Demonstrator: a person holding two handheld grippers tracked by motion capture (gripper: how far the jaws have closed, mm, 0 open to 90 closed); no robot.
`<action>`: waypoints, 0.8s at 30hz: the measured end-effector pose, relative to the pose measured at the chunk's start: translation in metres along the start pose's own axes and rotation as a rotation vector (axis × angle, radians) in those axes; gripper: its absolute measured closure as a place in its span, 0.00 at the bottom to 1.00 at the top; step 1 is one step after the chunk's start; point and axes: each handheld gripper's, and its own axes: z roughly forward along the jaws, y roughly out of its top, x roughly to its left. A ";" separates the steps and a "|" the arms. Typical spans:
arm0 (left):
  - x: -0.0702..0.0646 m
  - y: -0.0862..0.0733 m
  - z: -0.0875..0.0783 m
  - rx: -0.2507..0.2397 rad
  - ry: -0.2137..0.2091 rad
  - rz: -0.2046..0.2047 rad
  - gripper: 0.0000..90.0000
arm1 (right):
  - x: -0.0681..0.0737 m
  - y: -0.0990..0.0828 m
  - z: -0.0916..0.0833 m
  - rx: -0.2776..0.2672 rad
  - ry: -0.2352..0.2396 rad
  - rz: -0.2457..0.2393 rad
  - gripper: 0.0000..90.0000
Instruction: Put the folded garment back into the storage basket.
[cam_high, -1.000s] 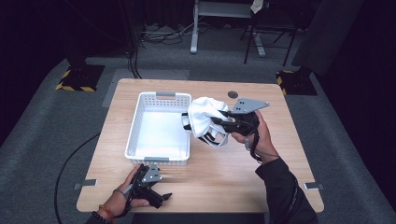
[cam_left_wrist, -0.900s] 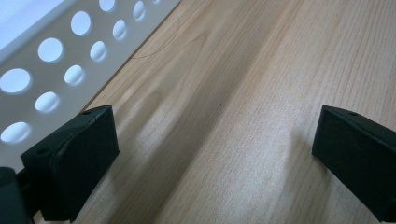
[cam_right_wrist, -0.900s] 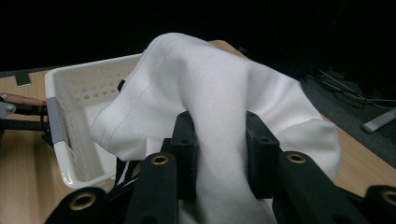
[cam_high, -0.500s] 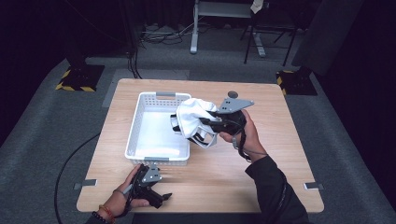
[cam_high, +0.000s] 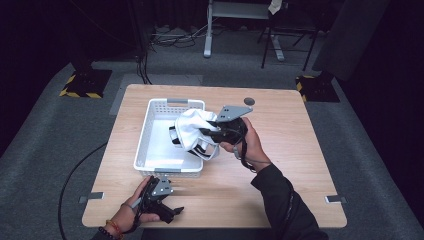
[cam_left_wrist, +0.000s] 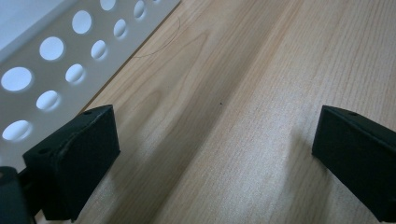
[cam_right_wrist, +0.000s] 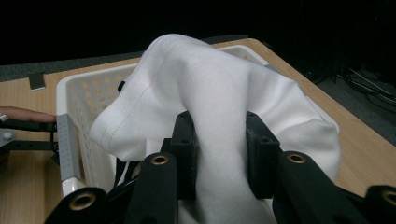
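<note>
While my right gripper (cam_high: 209, 134) clamps a bunched white cloth garment with black trim (cam_high: 192, 131), its jaws pinch a fold of the fabric between them, plain in the right gripper view (cam_right_wrist: 219, 154). That garment hangs over the right-hand wall of the white perforated plastic basket (cam_high: 161, 111), partly above the basket's floor. My left gripper (cam_high: 159, 195) rests at about seven o'clock on the light wooden table (cam_high: 300, 150), just beside the basket's near wall, its jaws standing wide apart over bare wood with nothing between them (the left gripper view shows the holed wall close by (cam_left_wrist: 56, 51)). A small dark round disc (cam_high: 249, 101) sits on the table at one o'clock. Nothing bears writing I can read.
</note>
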 end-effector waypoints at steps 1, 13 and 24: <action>0.000 0.000 0.000 0.000 0.000 -0.001 0.01 | 0.001 0.001 0.003 0.002 0.004 -0.002 0.78; 0.000 0.000 0.000 0.001 -0.003 0.003 0.00 | 0.010 0.009 0.038 0.027 0.038 -0.008 0.78; 0.000 0.000 0.000 0.000 -0.003 0.002 0.00 | 0.012 0.006 0.062 0.037 0.040 0.015 0.78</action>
